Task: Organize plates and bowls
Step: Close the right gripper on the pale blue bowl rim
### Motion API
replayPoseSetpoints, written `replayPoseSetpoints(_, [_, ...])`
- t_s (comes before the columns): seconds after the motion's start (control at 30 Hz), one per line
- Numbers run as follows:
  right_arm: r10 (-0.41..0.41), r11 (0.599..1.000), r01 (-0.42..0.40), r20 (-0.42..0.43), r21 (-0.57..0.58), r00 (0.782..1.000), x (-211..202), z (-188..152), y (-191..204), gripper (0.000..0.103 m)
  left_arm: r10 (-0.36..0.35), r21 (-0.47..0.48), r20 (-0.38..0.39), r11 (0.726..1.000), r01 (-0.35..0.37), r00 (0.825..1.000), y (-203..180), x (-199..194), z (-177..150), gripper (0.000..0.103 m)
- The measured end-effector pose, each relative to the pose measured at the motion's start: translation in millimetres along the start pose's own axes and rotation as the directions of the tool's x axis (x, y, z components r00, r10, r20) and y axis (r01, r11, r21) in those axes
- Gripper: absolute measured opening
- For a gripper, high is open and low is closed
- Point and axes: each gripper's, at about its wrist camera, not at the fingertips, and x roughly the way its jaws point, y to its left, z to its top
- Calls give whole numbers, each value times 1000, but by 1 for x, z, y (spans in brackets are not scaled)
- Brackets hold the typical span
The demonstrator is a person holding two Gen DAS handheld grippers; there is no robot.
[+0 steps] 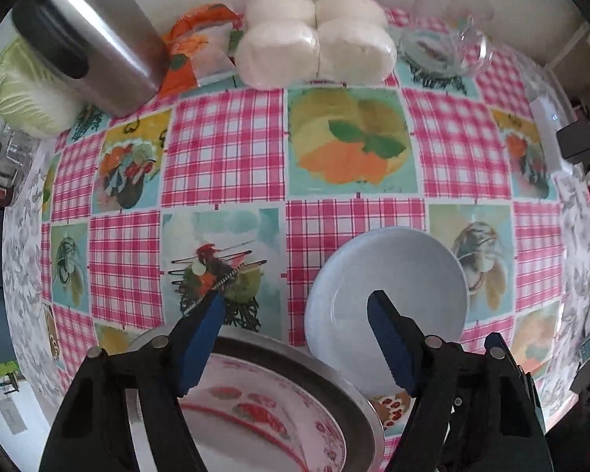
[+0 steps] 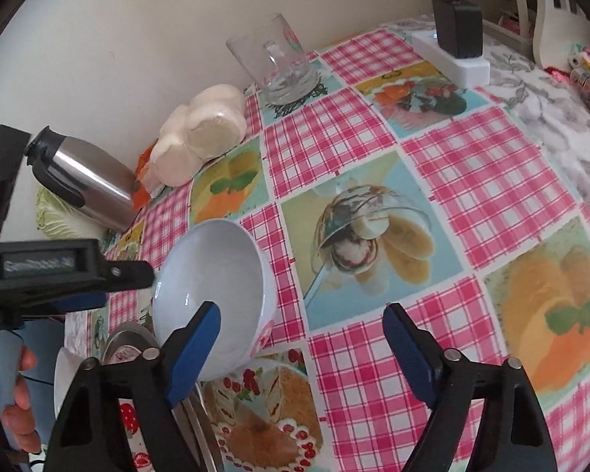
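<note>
One white bowl [image 2: 212, 295] tilts, mouth toward the metal tray [image 1: 334, 385]; both grippers' jaws open, empty.

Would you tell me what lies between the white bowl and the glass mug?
Only bare tablecloth lies between the bowl and the mug, in the right wrist view.

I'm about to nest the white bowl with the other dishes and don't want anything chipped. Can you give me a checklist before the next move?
1. Left claw open: ok.
2. Right claw open: ok.
3. White bowl sitting flat: not ok, it is tilted.
4. Bowl gripped by either claw: not ok, no pad presses it.
5. Red-patterned plate seated in the metal plate: ok.
6. What props the bowl: cannot tell.
</note>
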Motion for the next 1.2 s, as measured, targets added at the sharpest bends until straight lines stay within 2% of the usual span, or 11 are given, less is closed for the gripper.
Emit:
replayPoseSetpoints(0.3, [9, 1000, -9, -32, 0, 999, 16, 2, 2, 83, 62, 38, -61, 997, -59, 996, -8, 25, 10, 76])
replayPoseSetpoints(0.4, [11, 1000, -11, -34, -4, 999, 19, 3, 4, 80, 63, 52, -77, 997, -59, 995, -9, 31, 14, 76])
replayPoseSetpoints(0.5, [14, 1000, -14, -39, -6, 999, 24, 5, 5, 77, 61, 59, -88, 997, -56, 994, -12, 35, 19, 67])
replayPoseSetpoints(0.63, [17, 1000, -18, -52, -7, 998, 30, 6, 7, 71, 58, 62, -109, 997, -52, 992, -16, 47, 24, 63])
replayPoseSetpoints(0.67, [18, 1000, -18, -55, -9, 998, 32, 5, 7, 71, 54, 61, -116, 997, -48, 992, -18, 49, 25, 57])
replayPoseSetpoints(0.97, [37, 998, -42, -92, -48, 995, 43, -1, 20, 49, 39, 90, -132, 996, -27, 990, -29, 57, 33, 43])
replayPoseSetpoints(1.03, [41, 998, -46, -98, -49, 994, 45, -2, 22, 38, 28, 96, -137, 995, -14, 990, -33, 55, 32, 38])
replayPoseSetpoints(1.13, [69, 997, -73, -99, -34, 993, 46, -2, 22, 32, 18, 106, -137, 994, -3, 990, -39, 55, 29, 30])
replayPoseSetpoints(1.2, [75, 996, -79, -95, -31, 993, 45, -2, 23, 28, 23, 114, -135, 993, -7, 991, -42, 55, 27, 29])
